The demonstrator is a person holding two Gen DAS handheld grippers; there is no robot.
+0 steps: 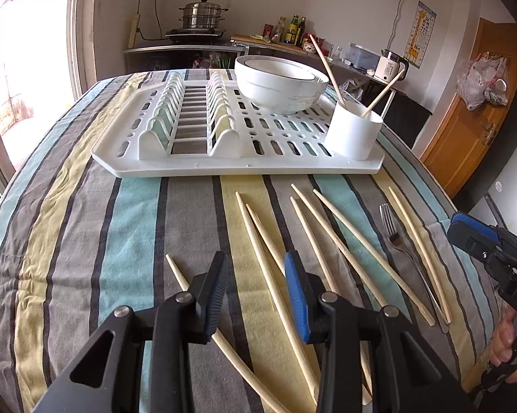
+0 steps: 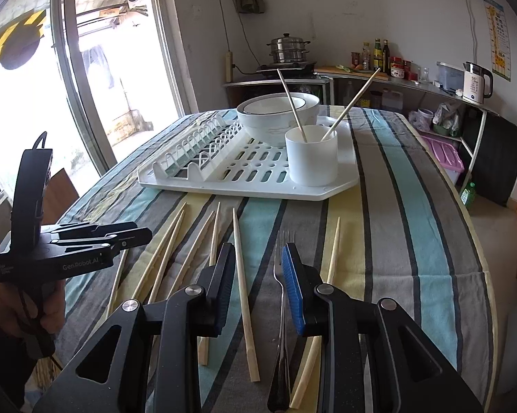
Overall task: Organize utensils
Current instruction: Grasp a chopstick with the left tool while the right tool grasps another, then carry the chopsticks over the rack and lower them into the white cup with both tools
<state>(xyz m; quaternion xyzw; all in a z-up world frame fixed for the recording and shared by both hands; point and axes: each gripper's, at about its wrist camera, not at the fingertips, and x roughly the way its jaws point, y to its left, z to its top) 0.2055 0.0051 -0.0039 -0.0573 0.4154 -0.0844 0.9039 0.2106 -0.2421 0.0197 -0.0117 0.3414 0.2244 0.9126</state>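
Several wooden chopsticks [image 1: 354, 241] lie loose on the striped tablecloth in front of a white dish rack [image 1: 237, 165]; they also show in the right wrist view [image 2: 241, 275]. A metal fork [image 1: 390, 230] lies among them, also seen in the right wrist view [image 2: 281, 296]. A white utensil cup [image 1: 353, 130] on the rack's near right corner holds two chopsticks [image 1: 327, 69]; the cup also shows in the right wrist view [image 2: 311, 158]. My left gripper [image 1: 256, 265] is open and empty above the chopsticks. My right gripper [image 2: 258, 258] is open and empty over the fork and a chopstick.
Stacked white bowls [image 1: 279, 82] sit on the rack behind the cup. The rack's plate slots [image 1: 189, 117] are on its left half. The table edge drops off at right [image 2: 482, 258]. A counter with pot, bottles and kettle stands behind.
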